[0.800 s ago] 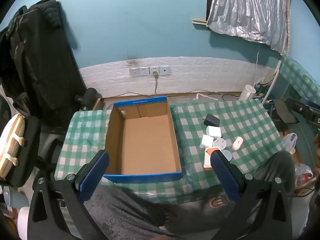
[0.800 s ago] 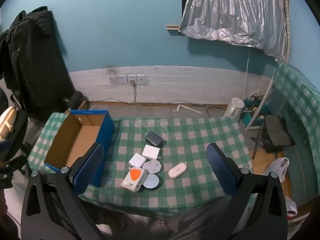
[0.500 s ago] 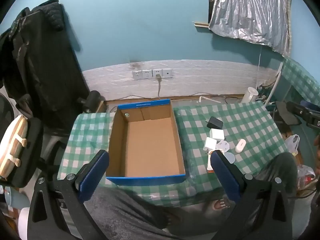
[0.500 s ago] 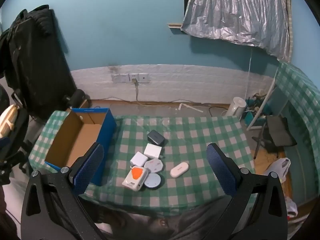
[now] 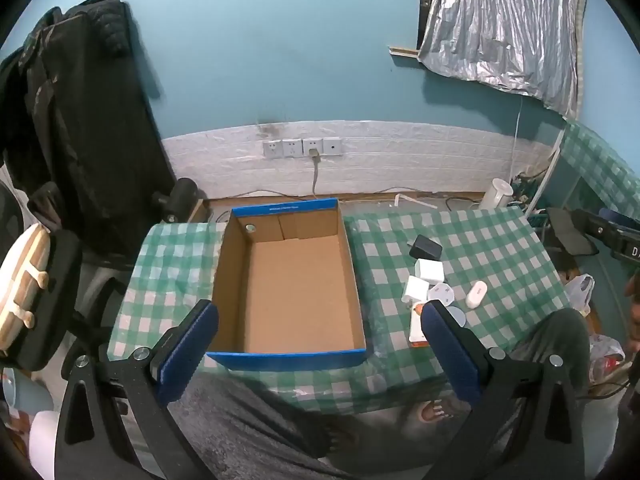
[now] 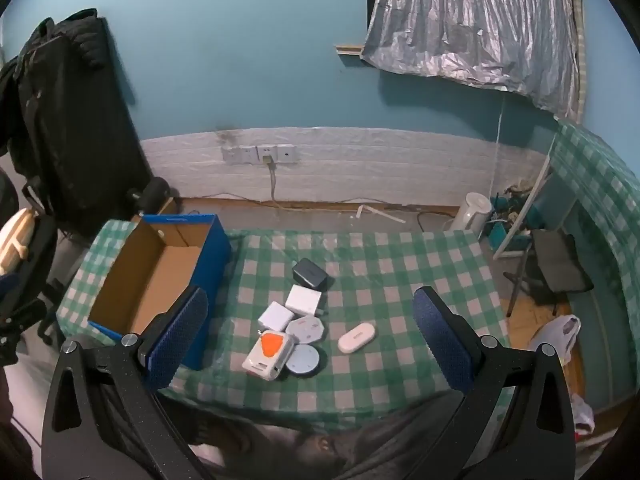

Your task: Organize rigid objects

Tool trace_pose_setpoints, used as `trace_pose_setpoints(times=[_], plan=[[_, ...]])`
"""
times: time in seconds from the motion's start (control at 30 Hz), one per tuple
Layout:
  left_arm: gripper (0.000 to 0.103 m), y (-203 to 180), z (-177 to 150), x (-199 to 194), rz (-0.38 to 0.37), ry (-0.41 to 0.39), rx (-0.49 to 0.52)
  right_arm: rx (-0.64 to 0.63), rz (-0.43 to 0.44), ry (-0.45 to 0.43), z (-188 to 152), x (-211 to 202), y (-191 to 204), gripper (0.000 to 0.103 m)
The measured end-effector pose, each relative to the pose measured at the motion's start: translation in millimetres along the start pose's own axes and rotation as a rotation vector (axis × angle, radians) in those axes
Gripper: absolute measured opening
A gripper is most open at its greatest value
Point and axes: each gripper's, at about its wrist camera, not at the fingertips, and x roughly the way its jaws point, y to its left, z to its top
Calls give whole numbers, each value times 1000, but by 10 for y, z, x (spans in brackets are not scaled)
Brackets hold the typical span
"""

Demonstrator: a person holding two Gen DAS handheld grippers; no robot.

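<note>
Right wrist view, right gripper (image 6: 310,334) spread wide (nothing held), small devices (image 6: 298,320) lying between its fingers; cardboard box (image 6: 160,276) leftward

Orange-topped white device (image 5: 416,326) half hidden behind left gripper's fingers (image 5: 448,344)

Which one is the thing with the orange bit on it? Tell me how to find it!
Look at the green checked table, just right of the blue cardboard box. In the cluster of small gadgets, the white device with the orange patch lies nearest the front edge, overlapping a round grey disc. Nothing else there has orange.
</note>
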Motion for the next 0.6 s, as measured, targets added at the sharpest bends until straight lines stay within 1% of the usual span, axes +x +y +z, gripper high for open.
trace_pose_setpoints(times=[0.3,0.6], plan=[[102,18,-13,2,-2,6,-4,4,4,6,-66,-26,-120,101],[102,20,-39,17,1,6,-3,3,7,6,-53,-15,-112,101]])
